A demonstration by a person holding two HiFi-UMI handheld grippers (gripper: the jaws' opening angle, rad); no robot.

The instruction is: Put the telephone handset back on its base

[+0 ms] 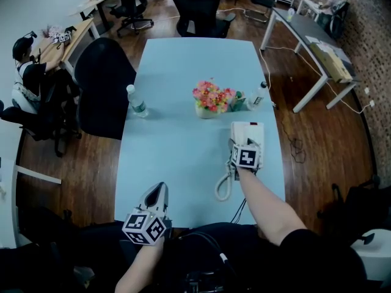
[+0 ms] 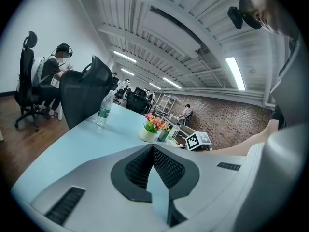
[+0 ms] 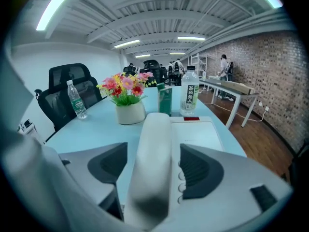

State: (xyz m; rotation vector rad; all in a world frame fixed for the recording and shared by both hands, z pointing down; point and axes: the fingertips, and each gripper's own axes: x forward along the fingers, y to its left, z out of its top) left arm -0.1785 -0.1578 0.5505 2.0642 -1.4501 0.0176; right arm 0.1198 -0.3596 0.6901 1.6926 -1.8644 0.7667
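Down on the light blue table [image 1: 177, 157], head view first: the right gripper [image 1: 244, 141] is stretched out over the white telephone base [image 1: 255, 130], near the table's right edge. The coiled cord [image 1: 225, 185] loops back from the phone towards the person. The left gripper [image 1: 157, 191] hangs well apart from all that, low at the near edge of the table, its marker cube facing up. A flower pot [image 1: 208, 101] sits mid-table just beyond the phone, and a water bottle [image 1: 135, 100] stands by the left edge.

Over to the left gripper view: the left gripper [image 2: 152, 146] has its jaws brought together at the tips, and nothing sits between them. Beyond them are the water bottle [image 2: 104, 109], the flower pot [image 2: 153, 128] and the right gripper's marker cube [image 2: 197, 140].

Now the right gripper view, and this is the one that matters: the handset [image 3: 155, 124] lies lengthwise along the left side of the telephone base [image 3: 199, 132], right beside the row of buttons. The right gripper [image 3: 153, 154] has its jaws spread wide, one each side of the handset, with a clear gap showing on both sides, so no pad presses on it. Behind the phone stand the flower pot [image 3: 128, 111], a green carton [image 3: 164, 100] and a clear bottle [image 3: 189, 96].
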